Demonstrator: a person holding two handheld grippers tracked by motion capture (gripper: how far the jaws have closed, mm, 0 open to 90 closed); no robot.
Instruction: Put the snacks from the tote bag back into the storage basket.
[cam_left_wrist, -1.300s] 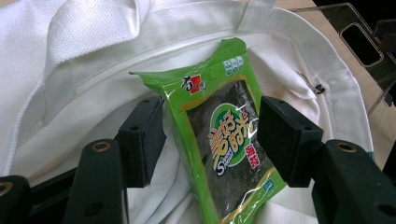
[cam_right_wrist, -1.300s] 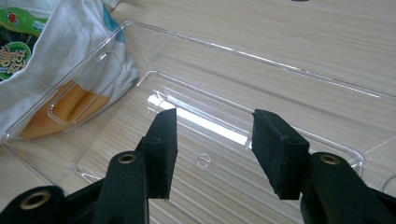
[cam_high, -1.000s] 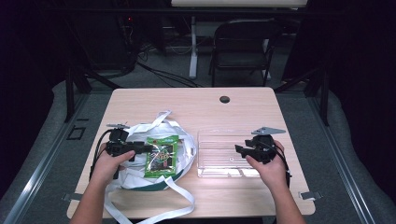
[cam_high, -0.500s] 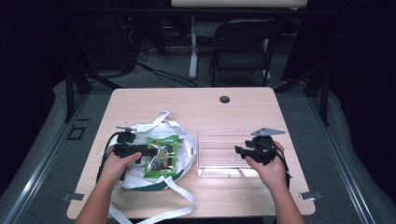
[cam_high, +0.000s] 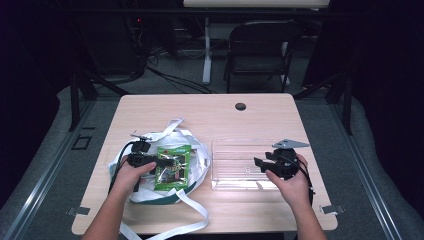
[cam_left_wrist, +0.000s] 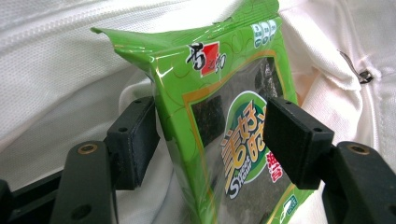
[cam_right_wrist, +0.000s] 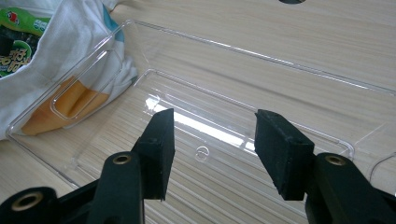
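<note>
The table (cam_high: 210, 107) is seen first, then the white bag (cam_high: 150, 192) and clear tray (cam_high: 235, 150); the snack pack (cam_left_wrist: 224, 116), between the wide-open left gripper (cam_left_wrist: 212, 135), must next be pinched, while the right gripper (cam_right_wrist: 212, 140) is held open over the tray.

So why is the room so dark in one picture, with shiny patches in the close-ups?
High view: light falls on the table, the room behind is dark. Left gripper view: glare on the green snack packet. Right gripper view: a bright streak on the clear tray.
</note>
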